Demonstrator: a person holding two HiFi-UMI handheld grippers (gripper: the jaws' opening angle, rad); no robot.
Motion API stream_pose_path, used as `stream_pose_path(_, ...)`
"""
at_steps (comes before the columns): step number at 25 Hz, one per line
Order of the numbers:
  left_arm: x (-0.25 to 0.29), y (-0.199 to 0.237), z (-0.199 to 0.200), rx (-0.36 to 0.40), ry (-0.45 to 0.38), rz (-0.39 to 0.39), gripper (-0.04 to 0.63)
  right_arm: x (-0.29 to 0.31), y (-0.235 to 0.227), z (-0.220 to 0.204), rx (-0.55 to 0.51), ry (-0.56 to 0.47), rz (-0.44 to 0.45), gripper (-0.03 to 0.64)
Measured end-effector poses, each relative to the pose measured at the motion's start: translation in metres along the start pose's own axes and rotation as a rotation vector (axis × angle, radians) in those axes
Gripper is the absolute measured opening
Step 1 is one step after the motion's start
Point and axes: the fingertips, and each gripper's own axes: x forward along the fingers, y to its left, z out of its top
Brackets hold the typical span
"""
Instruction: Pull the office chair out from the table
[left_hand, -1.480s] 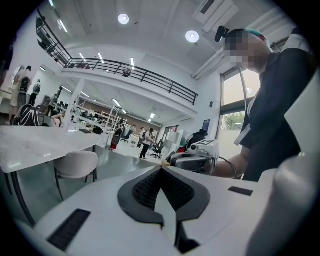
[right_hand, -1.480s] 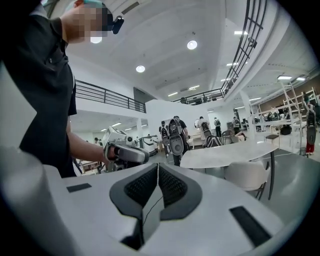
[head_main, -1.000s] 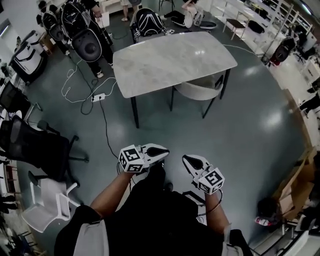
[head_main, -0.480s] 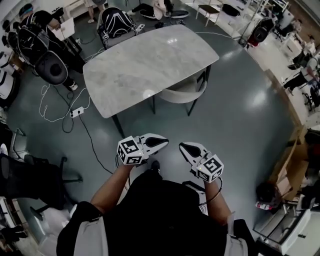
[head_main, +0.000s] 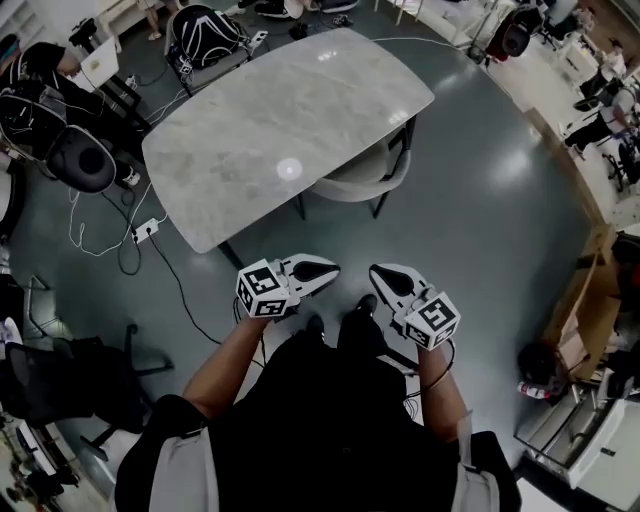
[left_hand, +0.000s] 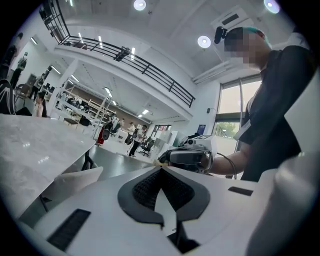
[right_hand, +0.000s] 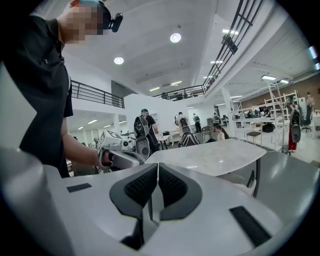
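Head view, office chair under table

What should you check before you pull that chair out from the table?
1. Is the chair tucked under the table: ok, ready to pull.
2. Is the left gripper open for grabbing: not ok, shut and empty.
3. Is the right gripper open: not ok, shut and empty.
4. Are both at the chair: not ok, both are apart from it.
5. Is the cable off the path: ok, it lies to the left.
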Motion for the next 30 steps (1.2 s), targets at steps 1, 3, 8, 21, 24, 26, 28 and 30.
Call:
stream_pose_path(1,0.004,0.007,0.001,-0.002,0.005,-0.001,0.011,0.003,-0.009,0.000,0.008,-0.003,-0.007,0.021)
stream_pose_path(3,0.010,0.023,0.002,-0.007,0.012,0.007,0.011,0.010,-0.025,0.000,0.019,-0.005,-0.003,0.021)
stream_pose_path(8,0.042,0.069,0.014,-0.028,0.013,0.058,0.011,0.023,-0.075,0.000,0.012,0.008,0.049,0.021)
stream_pose_path(21,0.136,0.179,0.071,-0.032,0.025,0.196,0.011,0.044,-0.215,0.026,0.024,0.015,0.163,0.021)
stream_pose_path(24,0.140,0.202,0.077,-0.039,0.023,0.225,0.011,0.059,-0.235,0.021,0.046,0.029,0.181,0.021)
stream_pose_path(26,0.141,0.215,0.078,-0.039,0.034,0.235,0.011,0.070,-0.246,0.020,0.058,0.038,0.187,0.021)
stream_pose_path(28,0.141,0.226,0.077,-0.035,0.051,0.240,0.011,0.077,-0.253,0.020,0.058,0.045,0.195,0.023)
stream_pose_path(30,0.138,0.237,0.076,-0.025,0.066,0.244,0.011,0.085,-0.260,0.022,0.044,0.048,0.191,0.021)
